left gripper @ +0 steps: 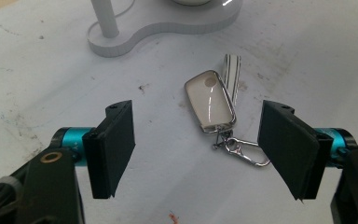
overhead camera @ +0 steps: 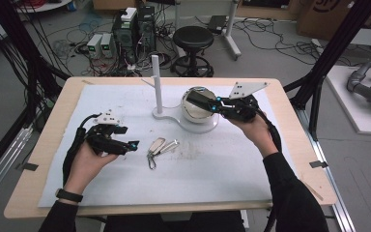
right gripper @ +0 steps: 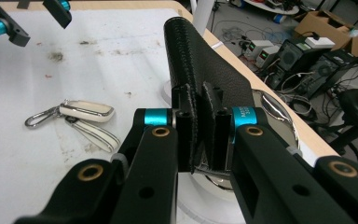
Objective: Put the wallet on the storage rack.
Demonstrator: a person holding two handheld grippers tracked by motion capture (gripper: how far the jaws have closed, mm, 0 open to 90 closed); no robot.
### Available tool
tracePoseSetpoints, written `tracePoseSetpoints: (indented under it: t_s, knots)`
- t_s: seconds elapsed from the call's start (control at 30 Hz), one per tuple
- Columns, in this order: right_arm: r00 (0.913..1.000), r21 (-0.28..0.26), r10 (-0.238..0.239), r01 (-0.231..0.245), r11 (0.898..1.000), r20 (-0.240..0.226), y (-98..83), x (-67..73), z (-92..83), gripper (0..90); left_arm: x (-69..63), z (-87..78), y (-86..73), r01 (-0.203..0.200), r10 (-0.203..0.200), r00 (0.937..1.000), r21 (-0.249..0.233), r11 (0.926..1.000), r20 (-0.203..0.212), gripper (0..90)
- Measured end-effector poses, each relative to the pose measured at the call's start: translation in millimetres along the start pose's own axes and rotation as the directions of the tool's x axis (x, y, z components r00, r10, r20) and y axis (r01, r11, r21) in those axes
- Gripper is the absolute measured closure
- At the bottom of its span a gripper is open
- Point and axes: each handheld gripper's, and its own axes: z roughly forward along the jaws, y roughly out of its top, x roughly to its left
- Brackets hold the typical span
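One black leather case (right gripper: 200, 60) overhangs steel bowl (right gripper: 279, 116).

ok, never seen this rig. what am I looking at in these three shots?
No robot here: a person holds a two-jaw tool in each hand at a table covered with a white mat. One picture looks down from above; the other two come from cameras riding on each tool.

On the mat lie a cream key fob with a metal clip and a white stand with an upright post, whose base carries a shiny metal bowl.

The left gripper has its jaws open, with the fob just ahead. The right gripper is shut on a black leather piece, over the bowl.
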Motion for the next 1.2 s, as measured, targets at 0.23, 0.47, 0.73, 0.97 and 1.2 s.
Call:
tracePoseSetpoints:
  t_s: [0.23,0.47,0.73,0.97,1.2]
  knots:
    - [0.9997,0.011,0.022,-0.022,1.000,-0.011,-4.5,-7.0,10.1,85.8,0.5,0.1,-1.6,-0.002,0.002,1.0000,0.007,1.0000,-0.003,27.3]
    - [0.9997,0.015,0.024,-0.024,1.000,-0.011,-6.9,-10.5,16.5,85.7,0.6,0.2,-2.4,-0.004,0.004,0.9999,0.010,0.9999,-0.009,27.2]
    - [0.9992,0.053,0.039,-0.039,0.998,-0.008,-11.4,-14.5,28.4,85.6,1.3,-0.6,-2.5,-0.004,0.004,0.9999,0.009,1.0000,-0.010,27.3]
    - [0.9984,0.085,0.056,-0.056,0.995,0.005,-19.8,-24.1,42.2,85.3,3.3,-0.2,-3.8,-0.006,0.007,0.9999,0.011,0.9999,-0.009,27.2]
    - [0.9976,0.100,0.069,-0.069,0.993,0.005,-23.9,-26.9,46.6,84.6,3.4,-1.1,-3.9,-0.009,0.009,0.9999,0.011,0.9999,-0.009,27.2]
